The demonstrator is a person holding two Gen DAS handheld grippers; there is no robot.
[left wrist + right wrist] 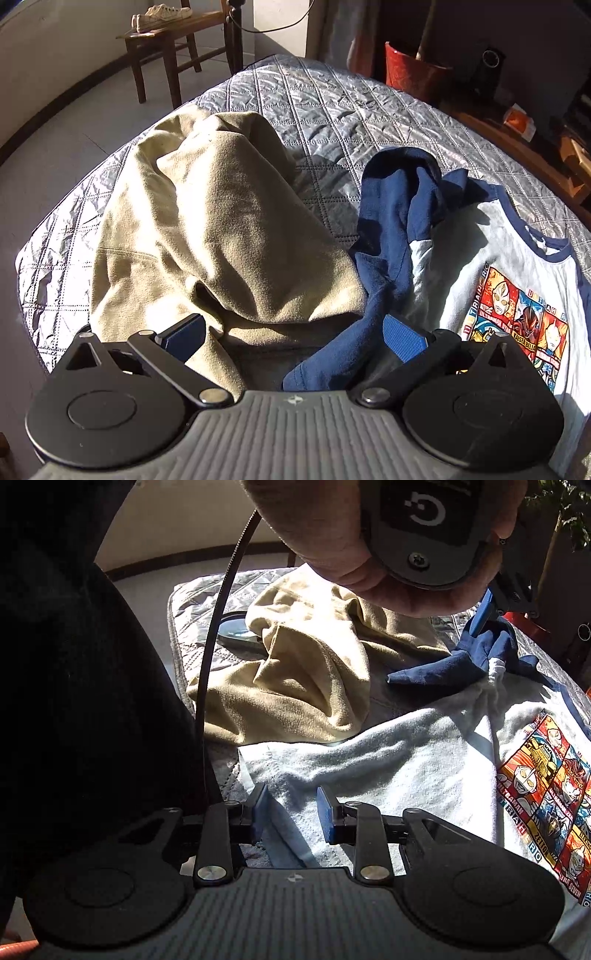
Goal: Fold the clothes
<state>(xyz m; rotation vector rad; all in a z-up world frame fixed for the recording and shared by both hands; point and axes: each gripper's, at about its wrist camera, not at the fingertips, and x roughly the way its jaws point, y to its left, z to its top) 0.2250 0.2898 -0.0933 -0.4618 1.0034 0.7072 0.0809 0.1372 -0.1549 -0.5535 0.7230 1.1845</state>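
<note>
Your T-shirt (406, 768), white with navy trim and a bright cartoon print (546, 794), lies spread face up on the quilted grey cover (332, 103). Its hem is nearest your right tool. One navy sleeve (391, 221) is bunched up and twisted over the shoulder area.

Right tongs (291, 812): narrow. The blue pads stand either side of the shirt's hem edge, and a strip of white cloth shows in the gap between them. The view does not settle whether the pads press on it.

Left tongs (291, 332): wide, nothing pinched. They hang low over the seam between the two garments. The right-hand pad is just beside the navy sleeve and the left-hand pad is over the other garment.

That other garment is a beige fleece (221, 221), heaped in loose folds just beside the shirt on the same cover.

In the right wrist view, your left hand (332, 535) wraps the left tool's handle above the fleece. A black cable (214, 627) hangs down across the frame.

Past the cover's far edge, a wooden chair (162, 48) carries a pair of pale sneakers (162, 14). A red pot (413, 70) stands to the far right. Hard sunlight with sharp shadows falls across the cloth.
</note>
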